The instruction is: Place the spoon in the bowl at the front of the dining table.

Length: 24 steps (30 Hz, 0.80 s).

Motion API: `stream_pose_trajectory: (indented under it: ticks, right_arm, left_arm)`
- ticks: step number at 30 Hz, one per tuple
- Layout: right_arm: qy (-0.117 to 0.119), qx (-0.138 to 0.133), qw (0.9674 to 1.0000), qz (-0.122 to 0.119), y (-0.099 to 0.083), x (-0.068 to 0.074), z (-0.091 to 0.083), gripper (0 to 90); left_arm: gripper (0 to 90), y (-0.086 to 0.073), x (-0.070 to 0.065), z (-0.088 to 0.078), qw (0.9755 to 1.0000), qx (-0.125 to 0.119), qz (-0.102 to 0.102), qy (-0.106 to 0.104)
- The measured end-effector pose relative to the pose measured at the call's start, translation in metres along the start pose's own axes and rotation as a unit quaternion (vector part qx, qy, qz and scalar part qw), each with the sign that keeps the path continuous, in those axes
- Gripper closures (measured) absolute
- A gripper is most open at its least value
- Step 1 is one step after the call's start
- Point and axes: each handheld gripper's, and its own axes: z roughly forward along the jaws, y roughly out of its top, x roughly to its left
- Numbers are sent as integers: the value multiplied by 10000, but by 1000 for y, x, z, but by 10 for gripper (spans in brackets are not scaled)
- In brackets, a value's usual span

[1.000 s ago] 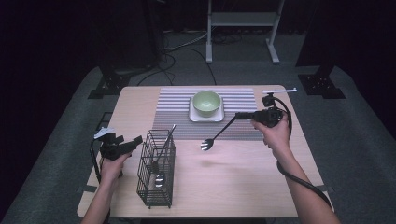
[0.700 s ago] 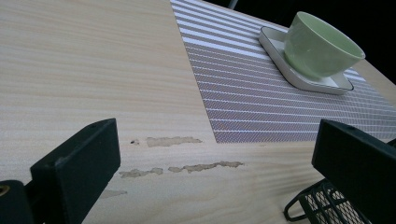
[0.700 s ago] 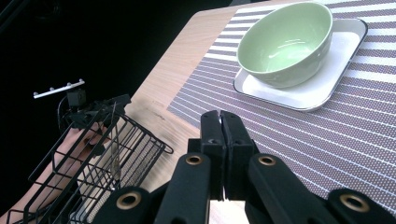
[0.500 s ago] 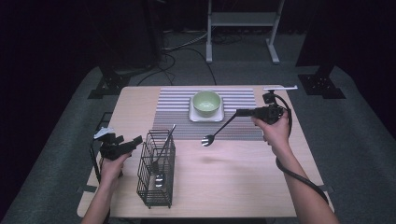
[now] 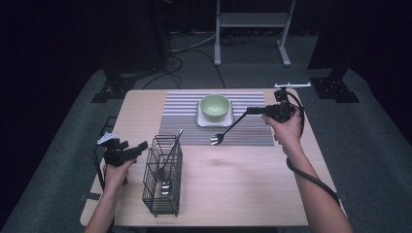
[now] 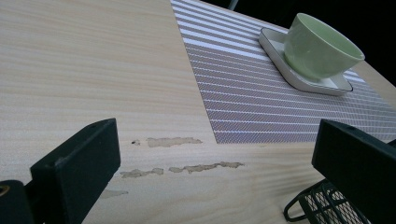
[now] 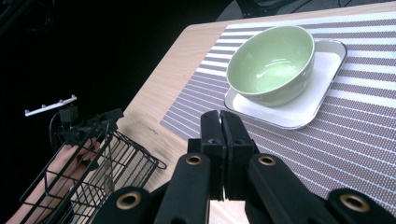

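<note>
The right hand-held gripper (image 5: pixel 251 110) hung above the striped mat (image 5: pixel 184 121), just to the right of the green bowl (image 5: pixel 215 107). Its jaws were pressed together on the handle of a black fork (image 5: pixel 224 131); in the right gripper view (image 7: pixel 222 122) the two jaws met with hardly a gap between them. From that grip the fork slanted down and toward the person, its pronged head (image 5: pixel 215 141) over the near edge of the mat, raised off it as far as the high view let one tell. The bowl sat on a white square plate (image 5: pixel 229 120) beyond and to the left of the jaw tips, close to them but not touching.

The left hand-held gripper (image 5: pixel 141 146) was held low over the desk (image 5: pixel 243 184) near its left edge, pointing to the right at the wire basket (image 5: pixel 163 182). Its jaws stood wide apart with nothing between them, as the left gripper view (image 6: pixel 215 154) showed, where bare wood with a few scuff marks (image 6: pixel 182 154) lay in the gap. The basket stood upright just beside that gripper's tips, one corner (image 6: pixel 322 207) showing under a jaw. A spoon (image 5: pixel 167 158) leaned inside the basket, handle up. The fork and its gripper were well apart from the basket, off to its far right.
</note>
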Motion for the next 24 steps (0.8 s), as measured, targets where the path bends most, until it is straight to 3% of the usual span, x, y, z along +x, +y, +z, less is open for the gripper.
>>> stream_pose_trajectory:
  ticks: [19,24]
  right_arm:
    - [-134,-108,9998,65,15,-3,7,888]
    - [-72,-162,9998,114,18,-4,8,888]
  left_arm:
    - [0,0,0,0,10000,-4,6,-3]
    - [0,0,0,0,10000,-5,0,1]
